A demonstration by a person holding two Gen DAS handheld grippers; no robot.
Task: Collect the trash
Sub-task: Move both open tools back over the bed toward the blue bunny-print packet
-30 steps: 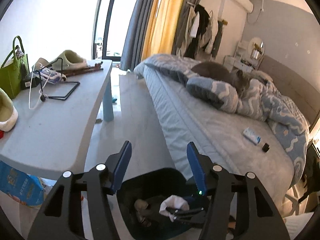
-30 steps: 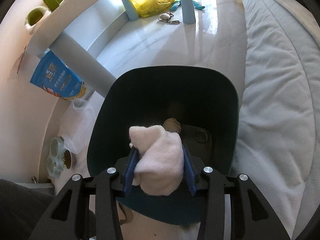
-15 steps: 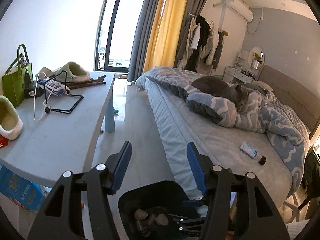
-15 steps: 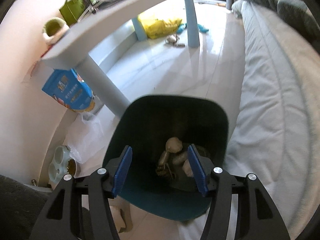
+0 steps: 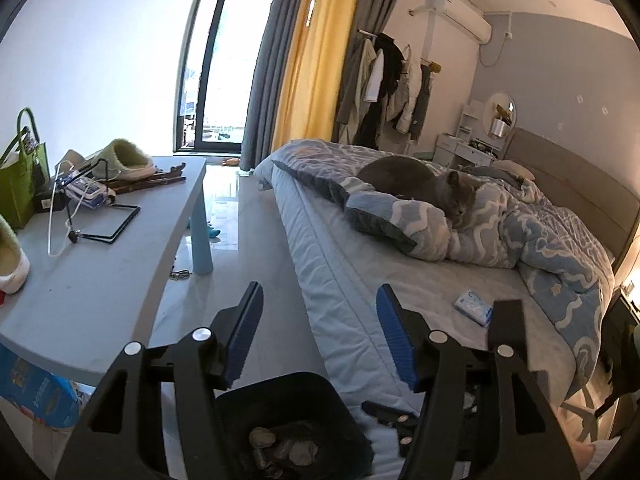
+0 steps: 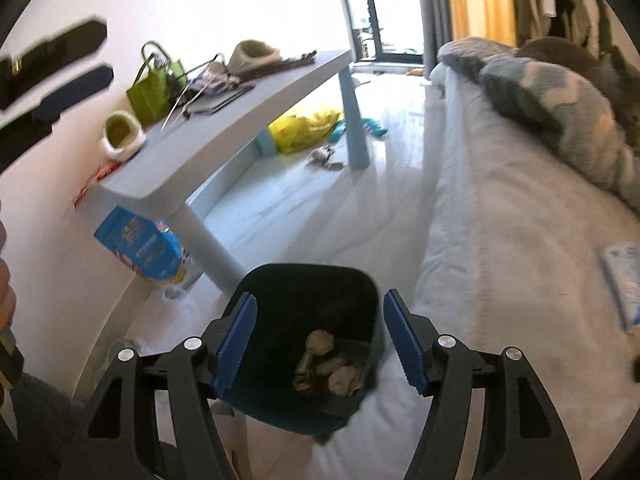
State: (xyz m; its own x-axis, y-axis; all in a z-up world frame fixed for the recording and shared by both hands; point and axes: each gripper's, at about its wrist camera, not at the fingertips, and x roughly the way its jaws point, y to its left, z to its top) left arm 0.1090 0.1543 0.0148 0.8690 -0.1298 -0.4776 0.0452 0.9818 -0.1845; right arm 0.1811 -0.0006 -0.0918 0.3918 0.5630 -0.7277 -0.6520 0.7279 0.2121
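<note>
A dark teal trash bin (image 6: pixel 304 284) stands on the floor between the table and the bed, with several crumpled wads of trash (image 6: pixel 332 364) inside. It also shows low in the left wrist view (image 5: pixel 288 396). My right gripper (image 6: pixel 320 340) is open and empty, above and in front of the bin. My left gripper (image 5: pixel 320 332) is open and empty, held above the bin and facing the bed. A small blue-and-white packet (image 5: pixel 474 307) lies on the bed sheet; it also shows at the right edge of the right wrist view (image 6: pixel 624 276).
A light blue table (image 5: pixel 100 280) at left carries a green bag (image 5: pixel 18 184), slippers and a wire stand. A grey cat (image 5: pixel 420 184) lies on the bed's quilt. A blue bag (image 6: pixel 140 244) and a yellow bag (image 6: pixel 304 128) sit under the table.
My right gripper opened and let the white wad drop into the bin, then lifted and tilted up. My left gripper also rose, so the bin sits lower in its view.
</note>
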